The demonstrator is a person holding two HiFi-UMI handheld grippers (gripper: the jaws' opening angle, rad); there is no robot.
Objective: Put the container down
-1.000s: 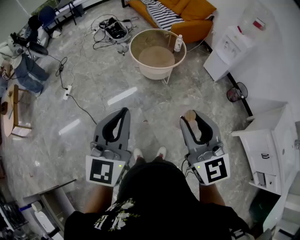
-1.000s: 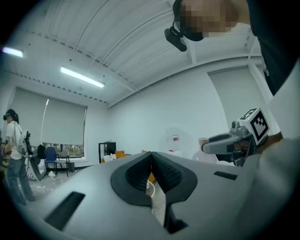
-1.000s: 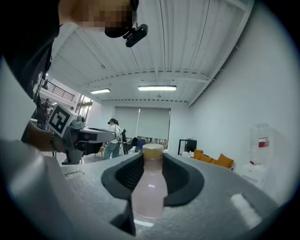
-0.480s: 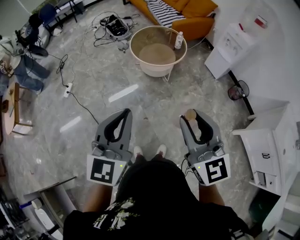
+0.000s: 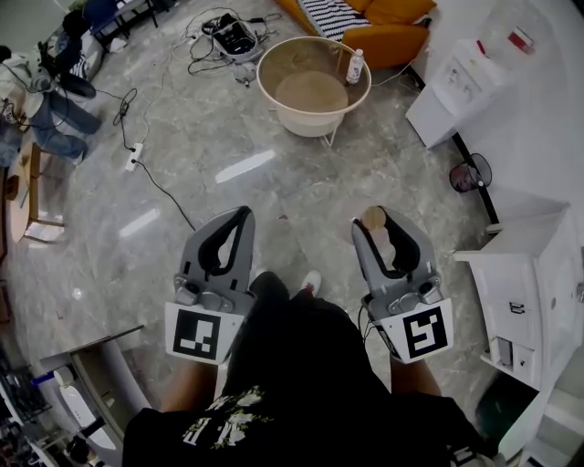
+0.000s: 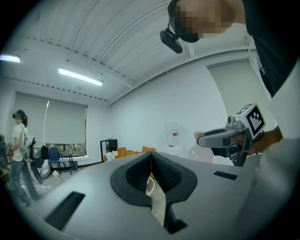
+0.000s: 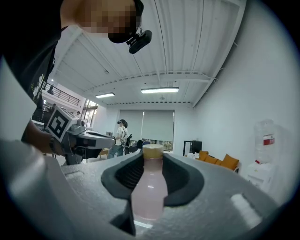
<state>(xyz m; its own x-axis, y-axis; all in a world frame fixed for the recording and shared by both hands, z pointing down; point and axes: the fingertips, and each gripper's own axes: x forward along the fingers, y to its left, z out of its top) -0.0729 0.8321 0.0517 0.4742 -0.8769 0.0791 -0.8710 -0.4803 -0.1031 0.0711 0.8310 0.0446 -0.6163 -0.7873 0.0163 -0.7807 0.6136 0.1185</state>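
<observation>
The container is a small bottle point(image 5: 377, 239) of pale pink liquid with a tan cap. It stands upright between the jaws of my right gripper point(image 5: 381, 222), which is shut on its body. In the right gripper view the bottle point(image 7: 149, 187) fills the gap between the dark pads, and its cap sits level with the tips of the right gripper point(image 7: 152, 157). My left gripper point(image 5: 241, 217) is held beside it at waist height, its jaws pressed together on nothing. The left gripper point(image 6: 151, 157) looks the same in its own view. Both hang over the marble floor.
A round beige table point(image 5: 265, 96) stands ahead with a clear bottle point(image 5: 355, 66) on its rim. An orange sofa point(image 5: 388, 23) lies behind it and a water dispenser point(image 5: 456, 87) to its right. A white cabinet point(image 5: 538, 283) is at right. Cables and a power strip point(image 5: 134, 167) lie at left.
The view has shifted forward over the floor and a dark trouser leg has swung out between the grippers. Both grippers keep their pose, and the bottle stays held.
</observation>
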